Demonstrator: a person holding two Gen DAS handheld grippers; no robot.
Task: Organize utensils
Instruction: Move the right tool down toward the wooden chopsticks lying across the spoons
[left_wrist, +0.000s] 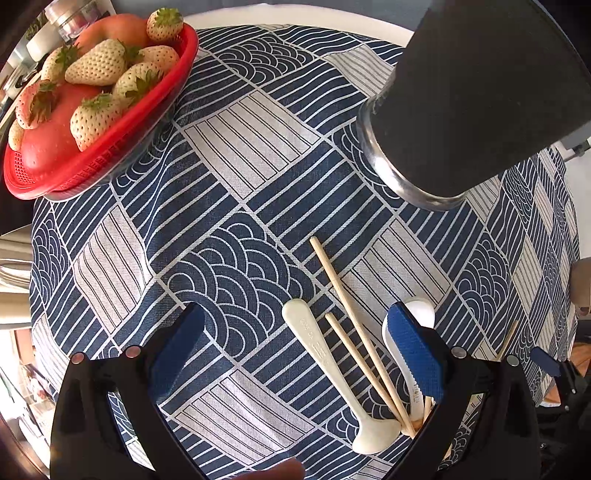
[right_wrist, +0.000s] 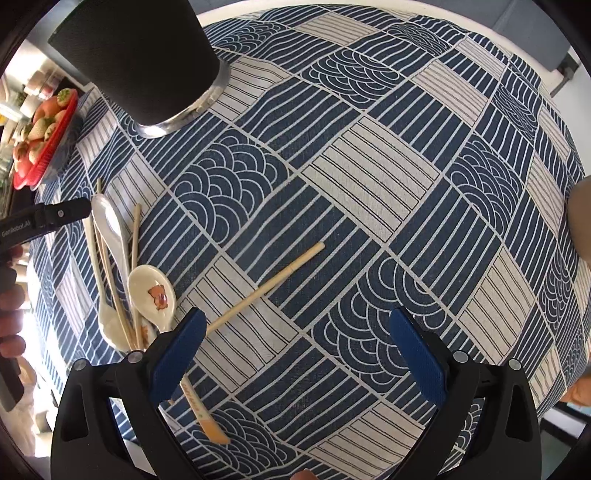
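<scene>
Hovering low over the desk (right_wrist: 369, 155), both tools are released, jaws spread wide, nothing between them. Left tool (left_wrist: 295, 354) sits above a cluster of utensils on the blue-and-white patterned cloth (left_wrist: 236, 155): a cream spoon (left_wrist: 325, 365) lying face down, two chopsticks (left_wrist: 354, 328) fanned beside it, and a white spoon (left_wrist: 421, 310) partly hidden behind the tool's right finger. Right tool (right_wrist: 295, 354) hangs over bare cloth, with a single chopstick (right_wrist: 266, 288) lying diagonally just ahead, its near end running toward the left finger. Near that finger lies a cartoon-print spoon (right_wrist: 153, 291), bowl up; an orange-and-white handle (right_wrist: 207, 421) shows below the finger, whether it belongs to that spoon cannot be told. From the right wrist view the same cluster sits at left, with the left tool's black body above it. Farther back stands a tall black holder (right_wrist: 140, 62) with a shiny metal base rim, upright, well apart from the utensils. Farthest, at the desk's left edge, a red basket (left_wrist: 162, 110) holds pale strawberries (left_wrist: 99, 62) and a reddish fruit.
</scene>
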